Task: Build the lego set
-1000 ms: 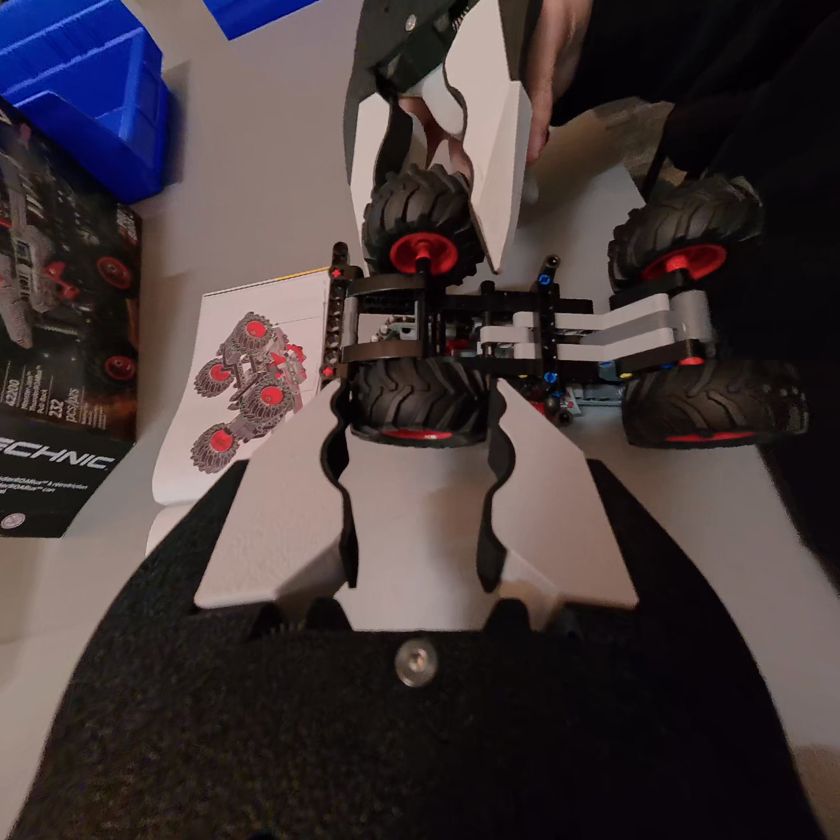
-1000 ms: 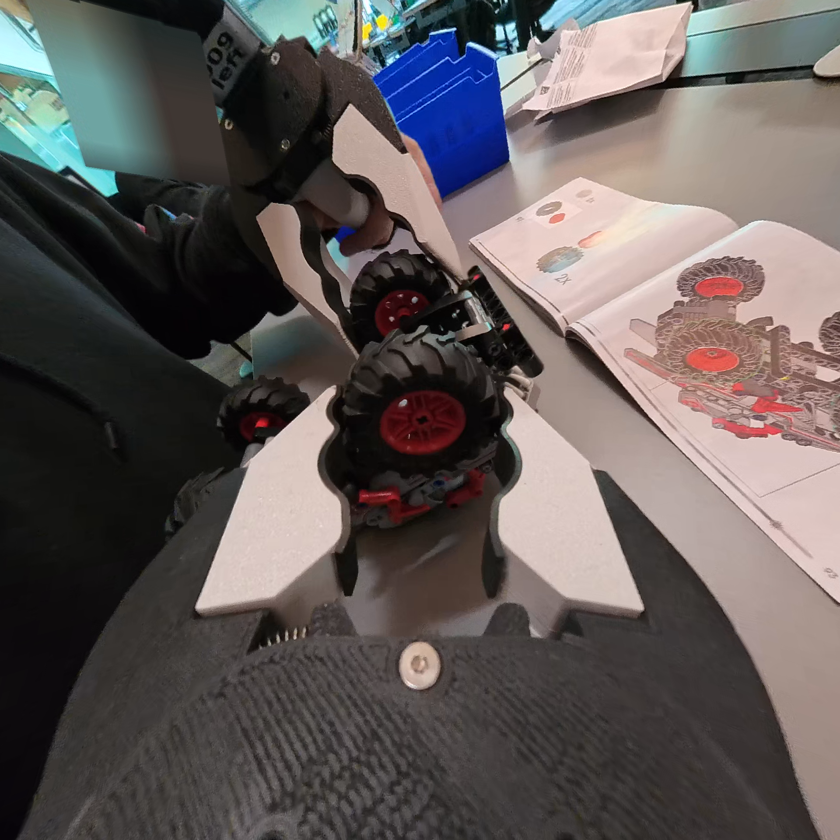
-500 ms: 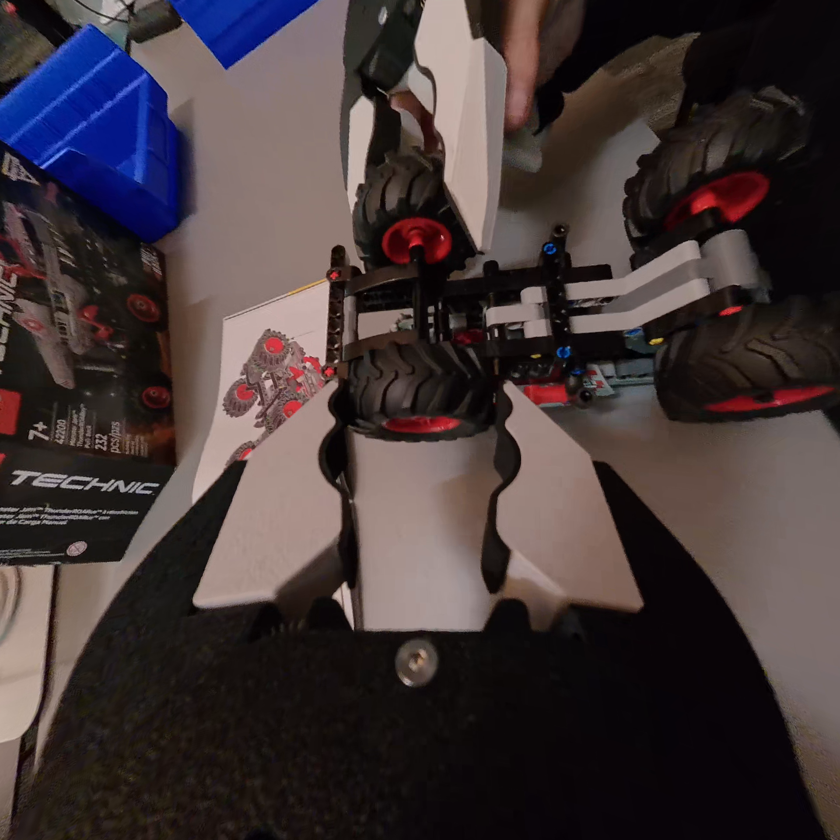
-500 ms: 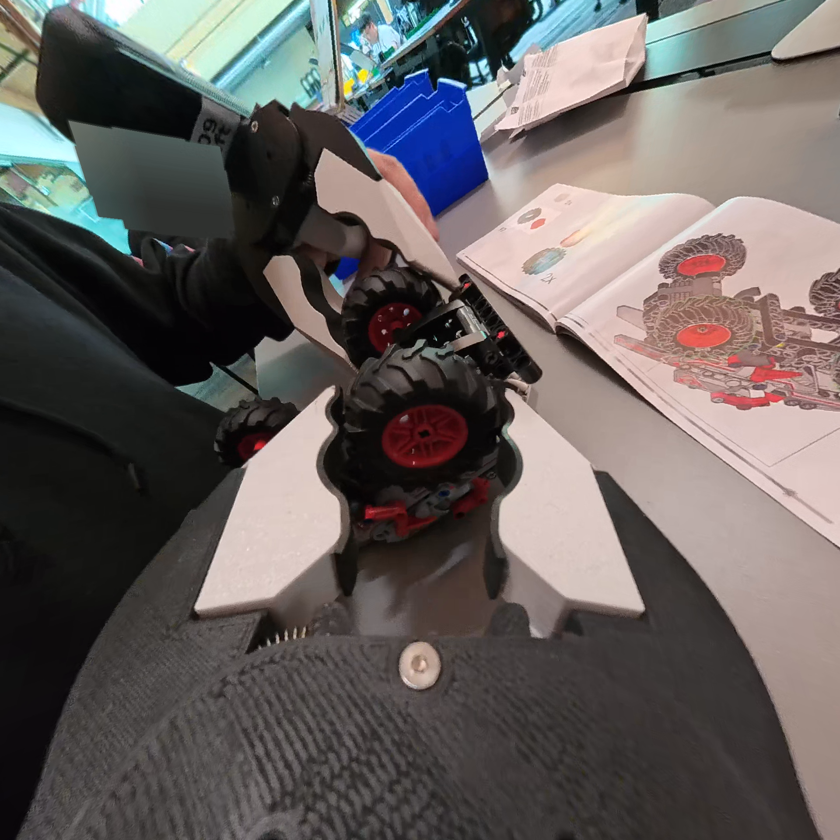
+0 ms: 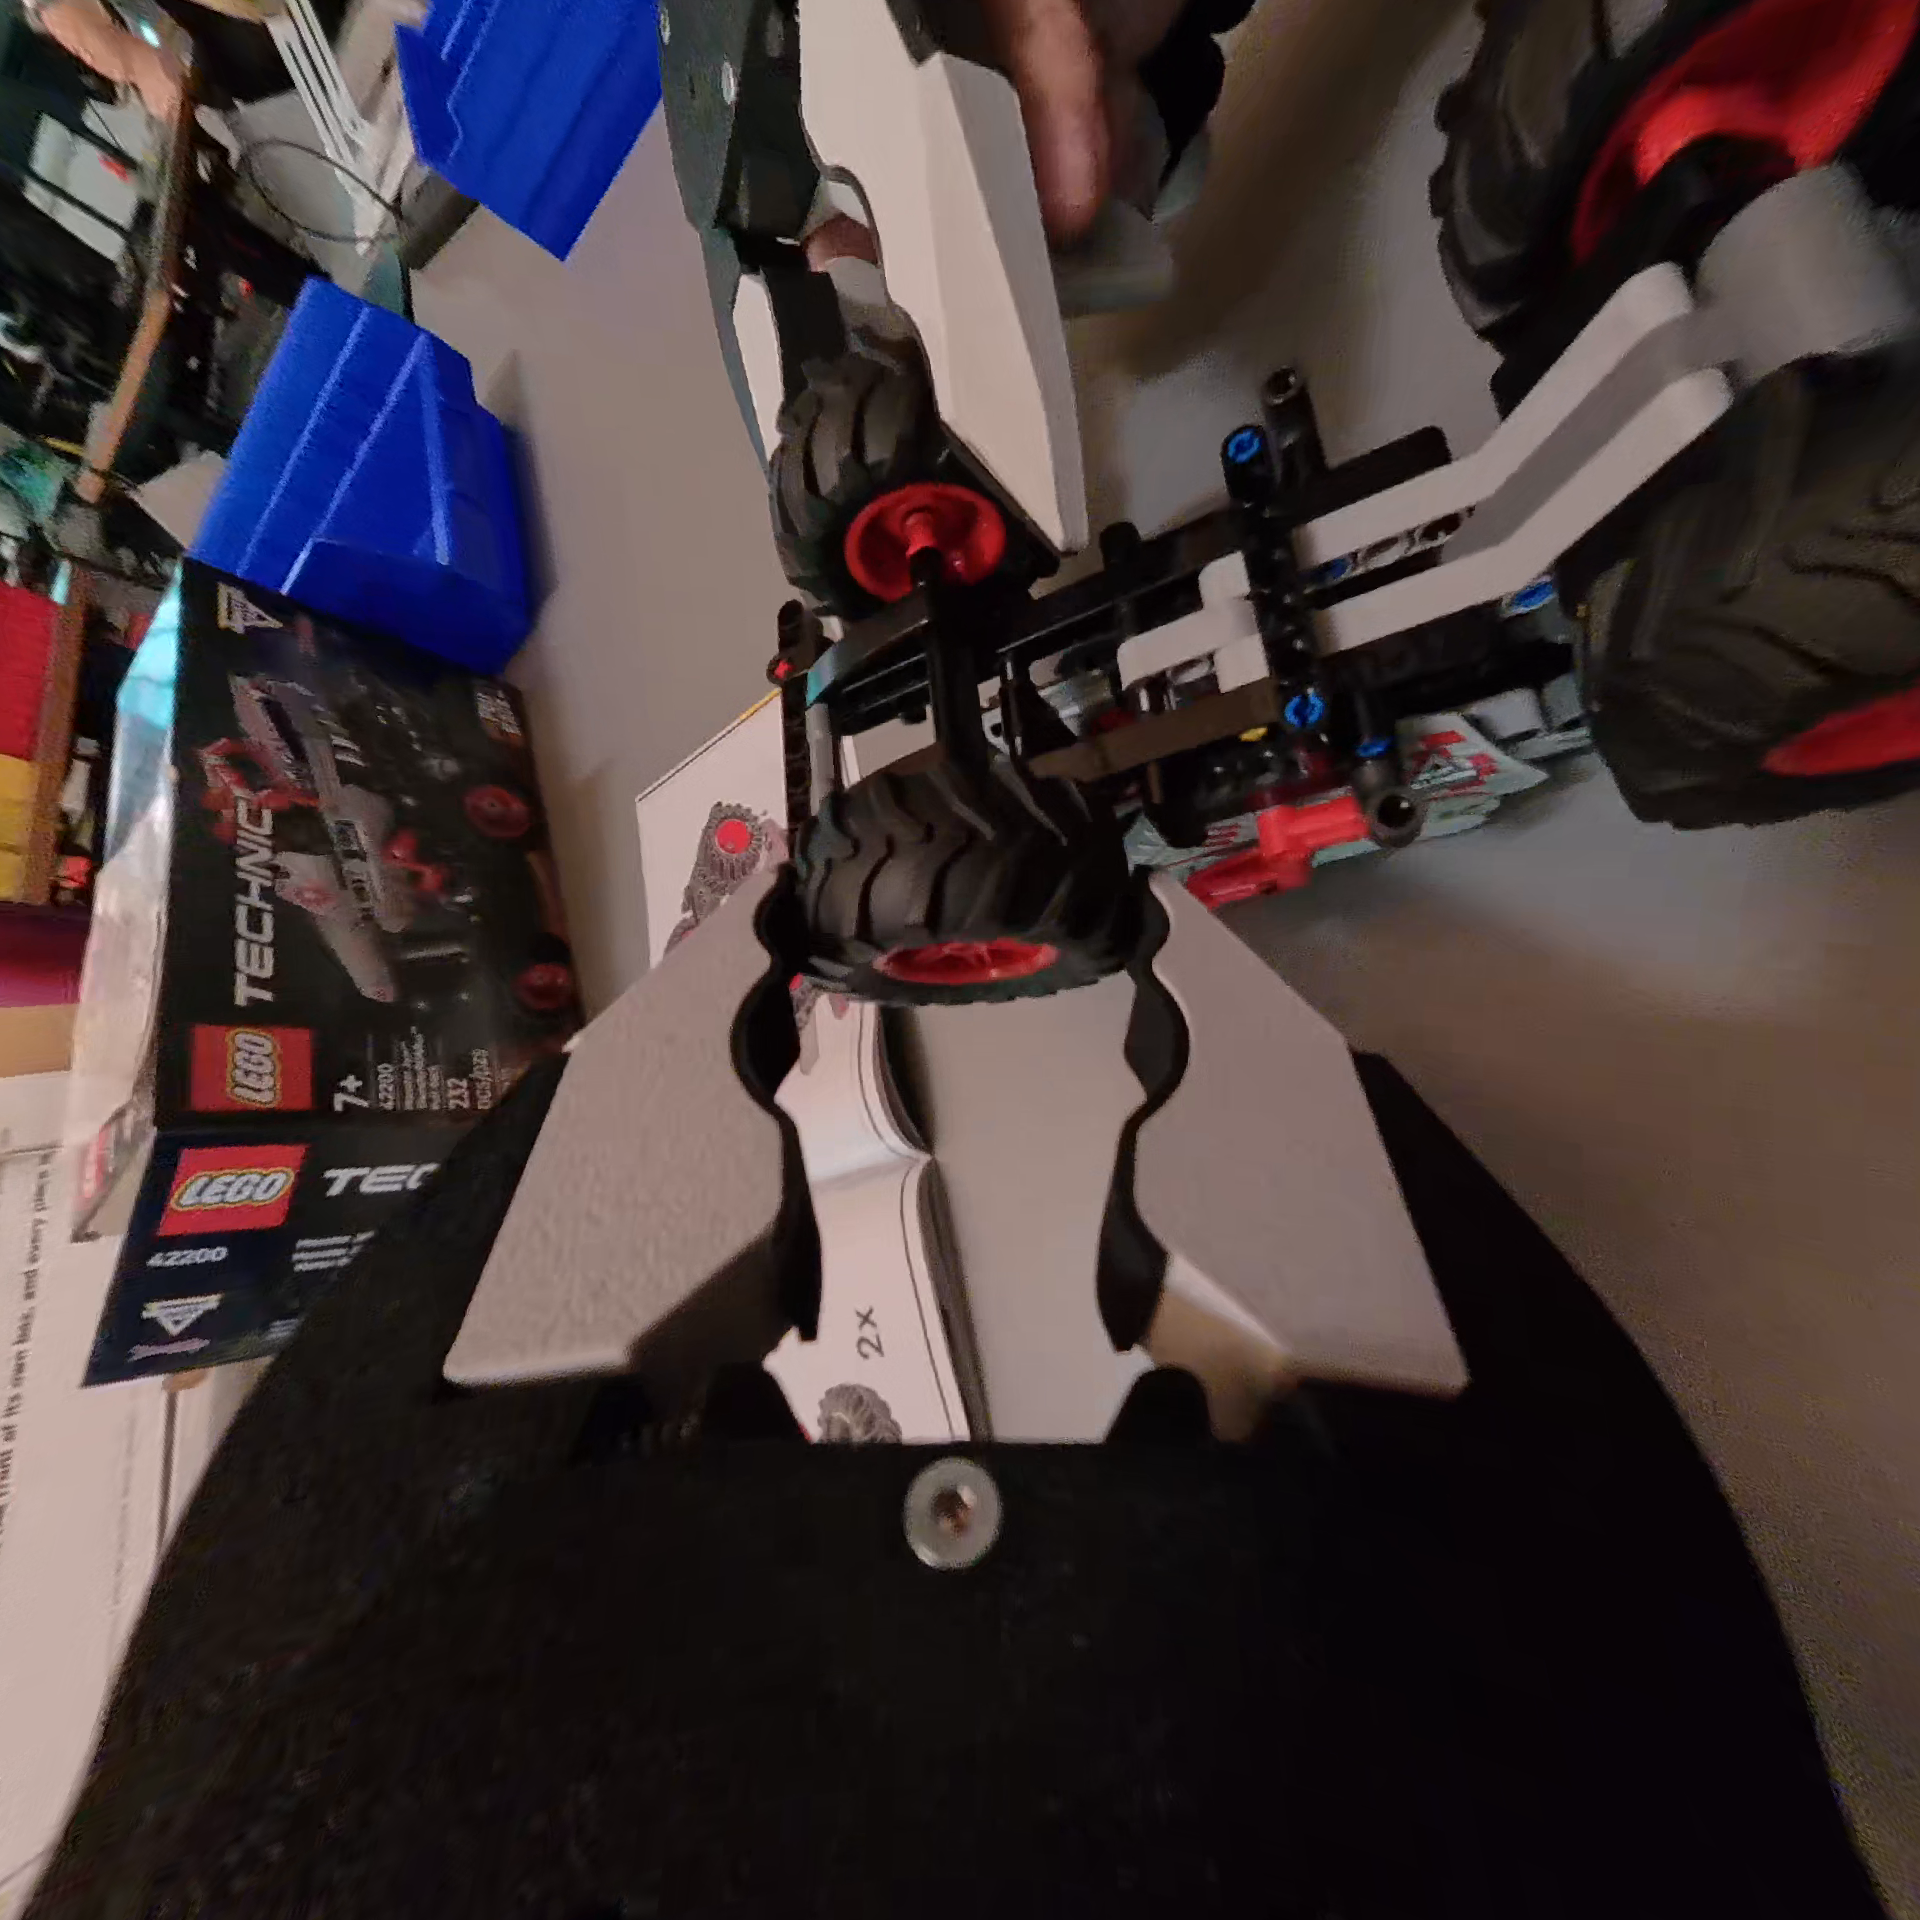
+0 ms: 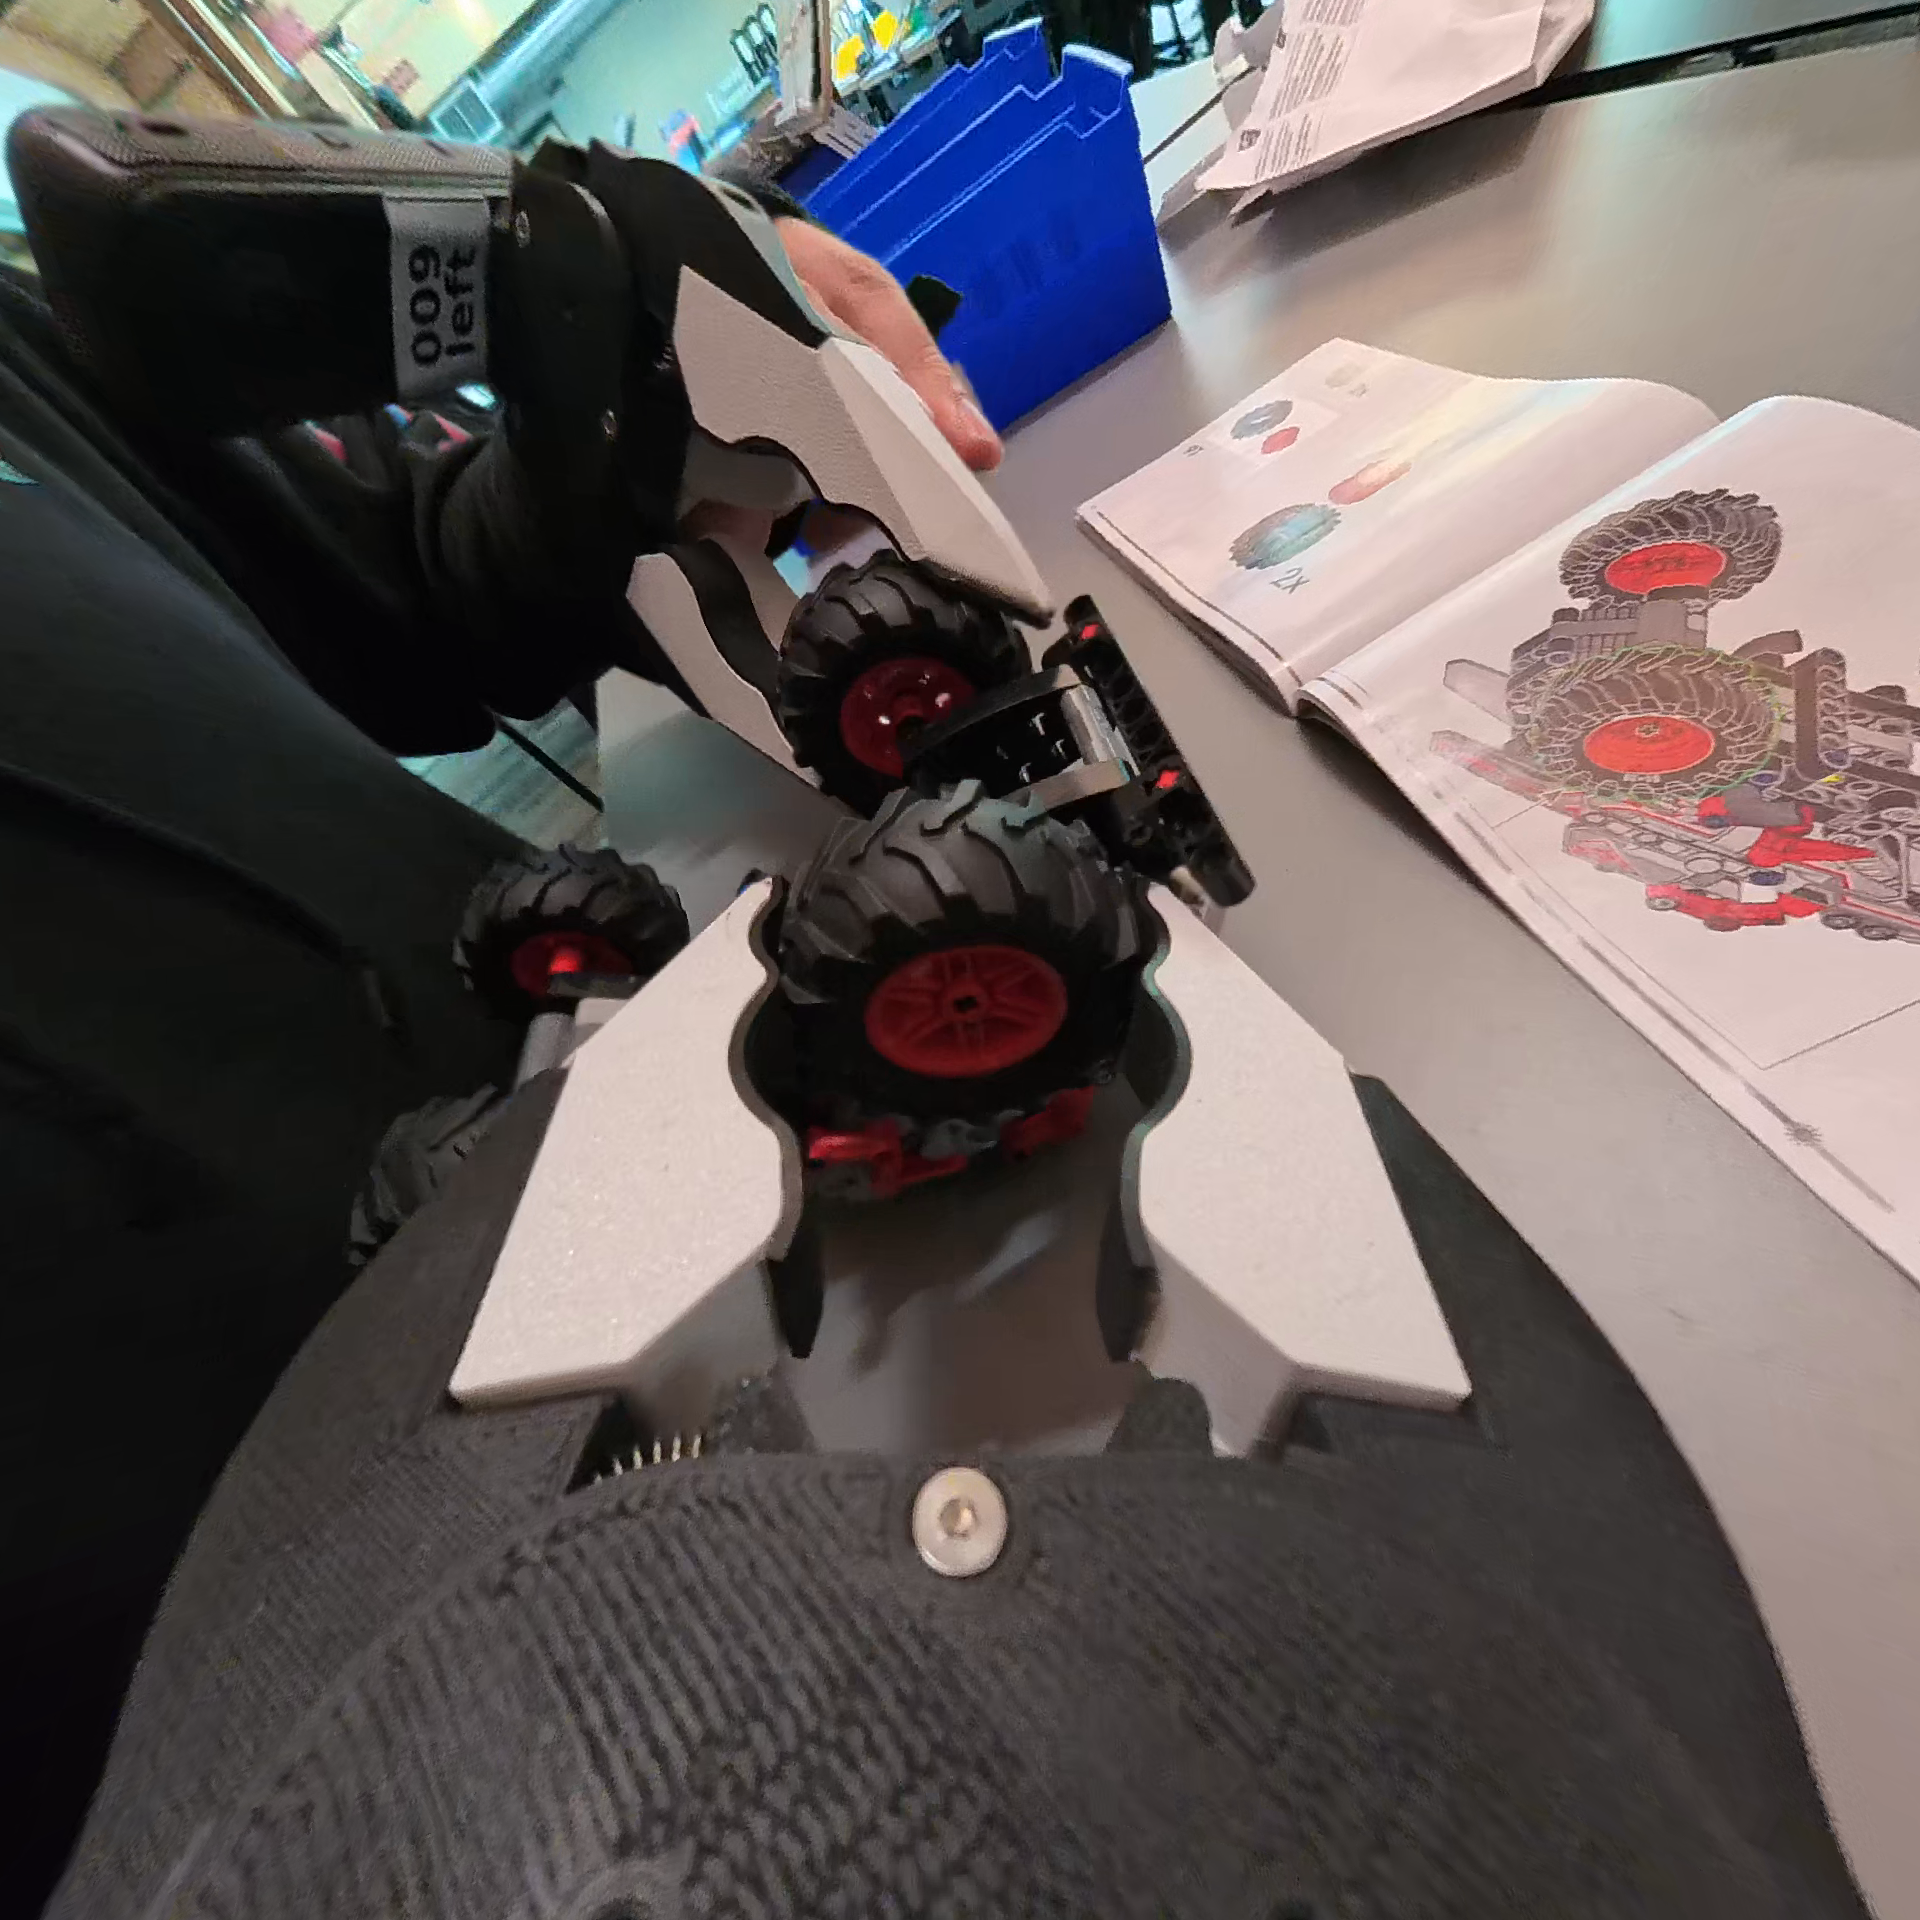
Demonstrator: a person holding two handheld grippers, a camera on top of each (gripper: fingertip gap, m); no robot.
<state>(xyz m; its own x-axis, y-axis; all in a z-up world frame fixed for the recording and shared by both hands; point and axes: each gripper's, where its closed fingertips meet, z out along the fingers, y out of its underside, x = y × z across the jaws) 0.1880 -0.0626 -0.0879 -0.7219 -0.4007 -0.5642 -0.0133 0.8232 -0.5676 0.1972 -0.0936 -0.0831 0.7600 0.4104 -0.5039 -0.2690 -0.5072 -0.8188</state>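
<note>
I count four black knobby tyres with red hubs on the black-and-grey brick truck chassis [image 5: 1226, 665]. My left gripper [image 5: 961, 935] clamps one front wheel [image 5: 956, 894]; my right gripper [image 6: 961, 935] clamps the opposite one [image 6: 961, 987]. The truck is lifted near the grey worktop's [image 6: 1558, 239] edge. An open instruction booklet [image 6: 1455, 582], two blue plastic bins [image 5: 364, 499] and the dark set box [image 5: 343, 862] lie around.
</note>
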